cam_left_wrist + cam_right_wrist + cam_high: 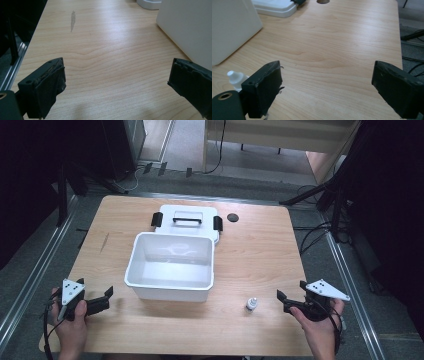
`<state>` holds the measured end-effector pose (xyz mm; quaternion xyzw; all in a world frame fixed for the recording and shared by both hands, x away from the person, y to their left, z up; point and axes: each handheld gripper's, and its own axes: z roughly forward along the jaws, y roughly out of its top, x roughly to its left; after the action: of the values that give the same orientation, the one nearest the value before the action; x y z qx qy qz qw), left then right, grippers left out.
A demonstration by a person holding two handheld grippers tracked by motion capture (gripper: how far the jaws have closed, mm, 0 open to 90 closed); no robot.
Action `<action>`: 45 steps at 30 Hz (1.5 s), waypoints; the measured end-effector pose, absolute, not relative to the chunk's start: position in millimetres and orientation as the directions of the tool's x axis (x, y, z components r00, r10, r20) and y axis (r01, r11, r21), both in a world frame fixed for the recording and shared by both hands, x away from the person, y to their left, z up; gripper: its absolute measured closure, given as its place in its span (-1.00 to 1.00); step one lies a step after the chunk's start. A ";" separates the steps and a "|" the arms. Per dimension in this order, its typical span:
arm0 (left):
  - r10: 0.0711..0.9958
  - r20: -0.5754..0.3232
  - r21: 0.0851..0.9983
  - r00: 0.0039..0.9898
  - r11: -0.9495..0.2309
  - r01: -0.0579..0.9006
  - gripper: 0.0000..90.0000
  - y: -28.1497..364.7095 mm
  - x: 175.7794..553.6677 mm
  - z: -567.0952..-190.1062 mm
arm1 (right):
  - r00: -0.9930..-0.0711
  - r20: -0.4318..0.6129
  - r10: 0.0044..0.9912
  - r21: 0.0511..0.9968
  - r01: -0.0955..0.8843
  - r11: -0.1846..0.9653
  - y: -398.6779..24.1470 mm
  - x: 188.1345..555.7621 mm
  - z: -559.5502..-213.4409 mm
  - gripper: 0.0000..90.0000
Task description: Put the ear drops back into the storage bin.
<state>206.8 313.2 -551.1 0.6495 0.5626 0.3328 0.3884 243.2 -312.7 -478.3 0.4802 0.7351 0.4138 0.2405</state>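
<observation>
An open white plastic bin (170, 293) stands in the middle of the wooden table (255, 255), and its inside looks bare. Its white lid (187, 220), with a black handle and black clips, lies flat just behind it. A small white bottle (252, 304) stands upright near the front edge, right of the bin. My left gripper (106, 298) is held open at the front left, jaws toward the bin's near left corner. My right gripper (283, 302) is open at the front right, a little right of the bottle (235, 77), with nothing between its jaws.
A small black round disc (232, 217) lies on the table behind the lid's right end. In the left gripper view the bin's wall (190, 27) rises at the right. Metal rails and cables run along the floor beside both table sides.
</observation>
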 end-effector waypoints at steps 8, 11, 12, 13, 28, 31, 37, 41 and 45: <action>0.989 -0.005 0.879 0.146 -0.065 0.473 -0.97 313.2 206.8 -551.1 | -0.532 0.006 0.847 0.721 0.589 0.365 -294.7 261.9 -454.8 -0.71; 0.989 -0.005 0.878 0.146 -0.065 0.473 -0.97 313.2 206.9 -551.1 | -0.560 -0.021 0.828 0.677 0.602 0.424 -286.1 267.7 -448.6 -0.70; 0.989 -0.005 0.878 0.146 -0.065 0.474 -0.97 313.2 207.0 -551.1 | -0.569 -0.025 0.822 0.663 0.606 0.440 -283.9 269.2 -447.2 -0.70; 0.989 -0.005 0.878 0.146 -0.065 0.474 -0.97 313.2 207.0 -551.1 | -0.586 -0.038 0.810 0.642 0.607 0.469 -279.6 271.9 -444.0 -0.70; 0.989 -0.001 0.878 0.145 -0.068 0.473 -0.97 312.6 207.4 -551.1 | -0.691 -0.091 0.717 0.462 0.608 0.645 -242.0 289.4 -421.4 -0.57; 0.989 -0.007 0.880 0.145 -0.063 0.471 -0.97 313.0 207.3 -551.2 | -0.705 -0.098 0.703 0.440 0.603 0.666 -234.8 290.8 -421.1 -0.52; 0.989 -0.005 0.879 0.146 -0.065 0.473 -0.97 312.7 207.4 -551.1 | -0.767 -0.069 0.638 0.358 0.578 0.733 -220.7 291.2 -422.3 -0.32; 0.989 -0.003 0.879 0.146 -0.067 0.473 -0.97 312.8 207.4 -551.1 | -0.788 -0.054 0.613 0.300 0.573 0.763 -212.6 291.9 -427.9 -0.25; 0.989 -0.005 0.879 0.146 -0.065 0.473 -0.97 312.8 207.4 -551.1 | -0.805 -0.039 0.591 0.264 0.563 0.784 -206.5 292.5 -431.8 -0.16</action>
<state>207.4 312.8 -551.1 0.6496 0.5627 0.3324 0.3885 292.5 -206.5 -431.8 0.3062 0.9425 0.1204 0.0596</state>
